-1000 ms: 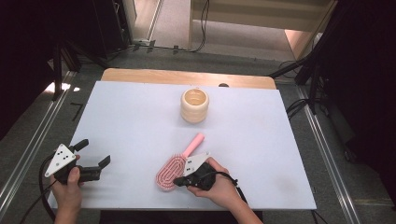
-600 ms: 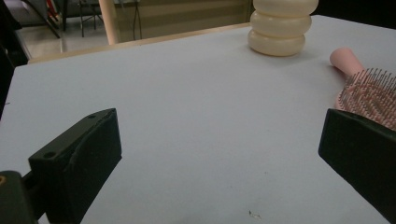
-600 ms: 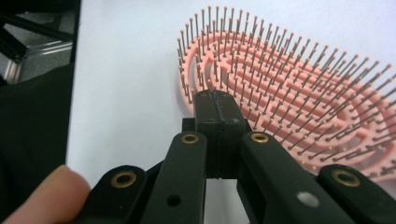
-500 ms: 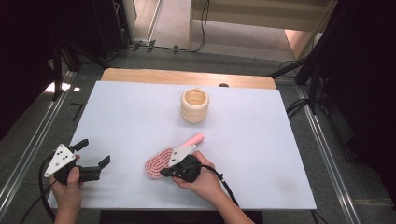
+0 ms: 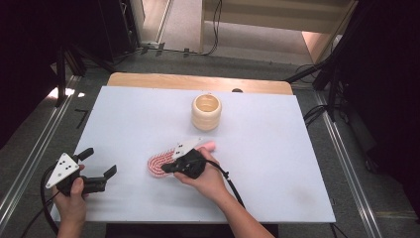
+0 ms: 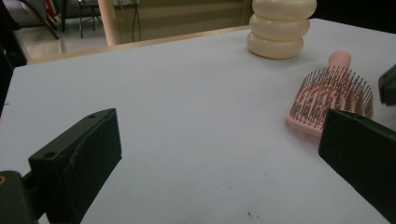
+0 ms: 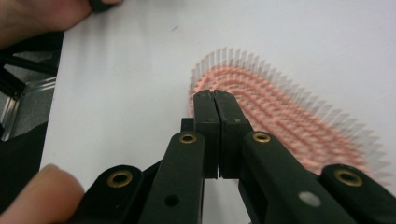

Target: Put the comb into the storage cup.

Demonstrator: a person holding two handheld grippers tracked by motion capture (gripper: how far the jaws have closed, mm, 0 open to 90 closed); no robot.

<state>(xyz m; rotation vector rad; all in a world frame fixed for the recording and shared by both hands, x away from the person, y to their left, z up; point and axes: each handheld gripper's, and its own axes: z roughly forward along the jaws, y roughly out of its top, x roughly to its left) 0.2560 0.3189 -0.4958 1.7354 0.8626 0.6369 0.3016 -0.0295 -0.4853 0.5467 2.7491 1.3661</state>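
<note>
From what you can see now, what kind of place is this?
Probably a lab or studio set up for recording: a white table on a metal frame, cables on the grey floor, and a hand-held gripper with a marker plate.

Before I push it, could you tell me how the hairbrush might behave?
The hairbrush looks like light plastic lying flat with bristles up, so it would probably slide and pivot rather than roll. Its thin bristles likely flex; the body seems stiff.

Black cables trail across the grey floor.
</note>
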